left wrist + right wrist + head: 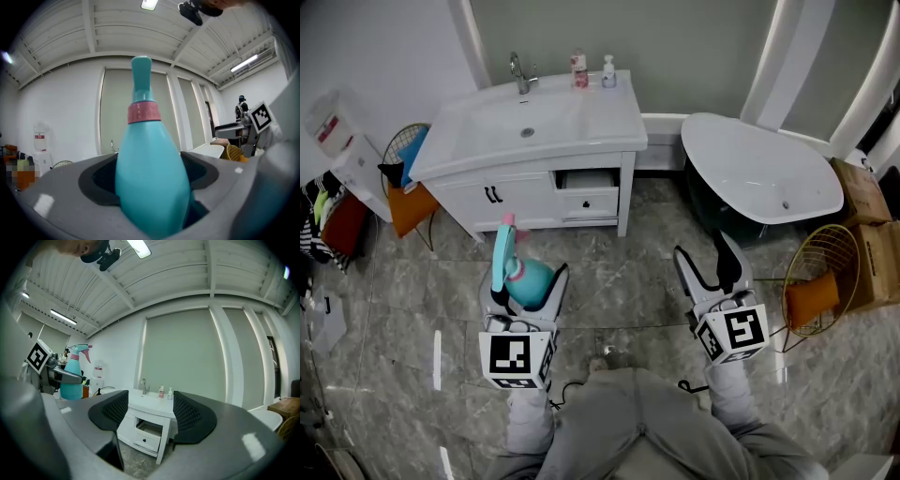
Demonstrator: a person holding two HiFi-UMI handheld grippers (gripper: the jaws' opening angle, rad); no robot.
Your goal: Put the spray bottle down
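A teal spray bottle with a pink collar and trigger stands upright between the jaws of my left gripper, which is shut on it. In the left gripper view the spray bottle fills the middle, its neck rising above the dark pads. The bottle is held in the air above the floor, in front of the white vanity. My right gripper is open with nothing between its pads. In the right gripper view the right gripper faces the vanity, and the spray bottle shows at the left.
A white bathtub stands at the right. Two small bottles and a tap are on the vanity top. Wire baskets with orange cushions sit at the left and right. The floor is grey marble tile.
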